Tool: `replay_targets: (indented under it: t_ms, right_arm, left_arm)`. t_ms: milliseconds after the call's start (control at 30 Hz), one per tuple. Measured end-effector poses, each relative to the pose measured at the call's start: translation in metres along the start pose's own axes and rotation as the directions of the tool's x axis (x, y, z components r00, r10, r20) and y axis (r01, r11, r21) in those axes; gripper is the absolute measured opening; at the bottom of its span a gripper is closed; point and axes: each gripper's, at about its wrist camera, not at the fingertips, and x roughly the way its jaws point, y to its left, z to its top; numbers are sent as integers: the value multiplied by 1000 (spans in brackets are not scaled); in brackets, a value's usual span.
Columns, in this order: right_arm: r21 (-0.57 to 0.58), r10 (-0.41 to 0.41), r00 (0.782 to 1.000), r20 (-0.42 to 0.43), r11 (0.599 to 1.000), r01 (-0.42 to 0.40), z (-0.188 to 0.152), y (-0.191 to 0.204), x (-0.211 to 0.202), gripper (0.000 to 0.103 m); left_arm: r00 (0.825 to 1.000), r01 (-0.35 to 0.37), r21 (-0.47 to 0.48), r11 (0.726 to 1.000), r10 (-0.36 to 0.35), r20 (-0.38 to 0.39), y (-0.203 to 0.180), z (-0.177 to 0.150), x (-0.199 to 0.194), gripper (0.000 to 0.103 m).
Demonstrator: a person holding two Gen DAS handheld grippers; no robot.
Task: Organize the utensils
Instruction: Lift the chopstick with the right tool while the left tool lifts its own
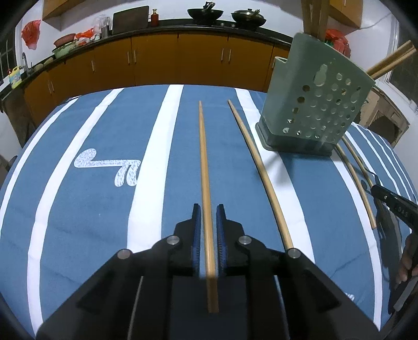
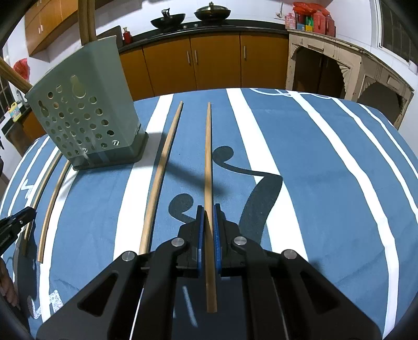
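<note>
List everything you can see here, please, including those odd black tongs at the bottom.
Loose chopsticks: four, tan wood, lying on the tablecloth, two on either side of the holder.
Holder: one, grey-green, perforated, standing on the tablecloth.
Chopsticks in holder: several, tan, sticking out of its top.
Tablecloth: one, blue with white stripes.
Woks: two, dark, on the back counter.
Cabinets: orange, under the counter.
Left gripper: black, blue pads, a loose chopstick between its fingers; grip unclear.
Right gripper: same colours, shut on a loose chopstick.

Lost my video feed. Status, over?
Left gripper open, straddling a chopstick. Right gripper shut on another chopstick. Green holder upright; path looks unobstructed.
</note>
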Motion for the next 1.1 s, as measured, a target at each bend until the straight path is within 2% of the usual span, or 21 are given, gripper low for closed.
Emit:
replay_targets:
  t_ms: [700, 933, 1100]
  right_arm:
    - [12, 14, 1000, 0, 1000, -14, -4, -3, -2, 9]
    - [15, 12, 1000, 0, 1000, -12, -7, -3, -5, 9]
    - [29, 19, 1000, 1, 999, -19, -10, -5, -7, 9]
  left_arm:
    - [1000, -2, 8, 1000, 2, -1, -1, -5, -4, 16]
    - [1000, -28, 54, 998, 28, -3, -9, -6, -3, 23]
    - [1000, -28, 57, 998, 28, -3, -10, -7, -3, 22]
